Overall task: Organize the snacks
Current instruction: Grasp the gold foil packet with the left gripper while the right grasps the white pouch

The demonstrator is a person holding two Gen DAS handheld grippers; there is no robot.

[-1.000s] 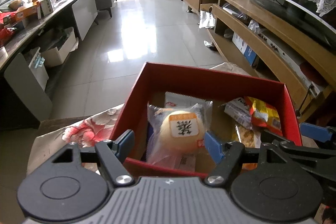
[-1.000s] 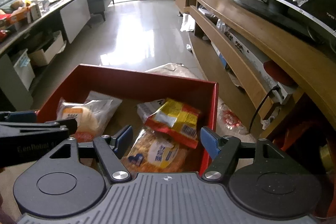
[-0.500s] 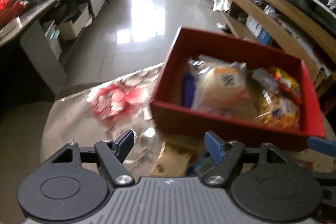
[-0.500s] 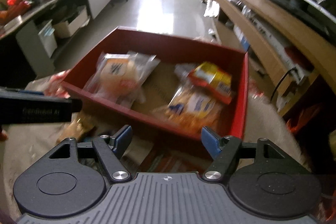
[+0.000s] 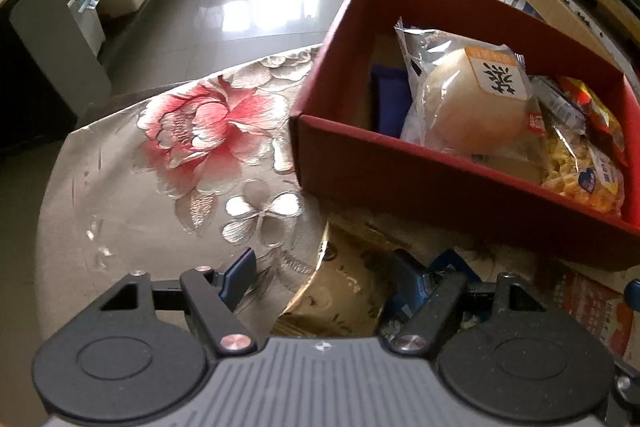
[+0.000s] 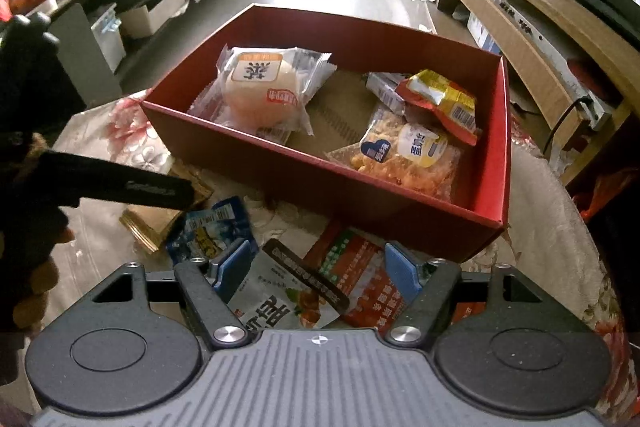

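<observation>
Now both grippers hang spread and empty over loose packets in front of the red box [image 6: 492, 155]. The left gripper [image 5: 324, 271] straddles a gold packet [image 5: 340, 291]; the right gripper [image 6: 316, 263] frames a grey packet [image 6: 280, 303]. Best lower squarely, pinch each packet's middle, then lift clear of the box wall.

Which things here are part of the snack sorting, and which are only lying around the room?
For the job:
red box
wrapped bun
yellow-red packet
crispy snack bag
gold packet
blue packet
grey packet
orange packet

Just lying about:
floral tablecloth
white bin
wooden shelf
</observation>
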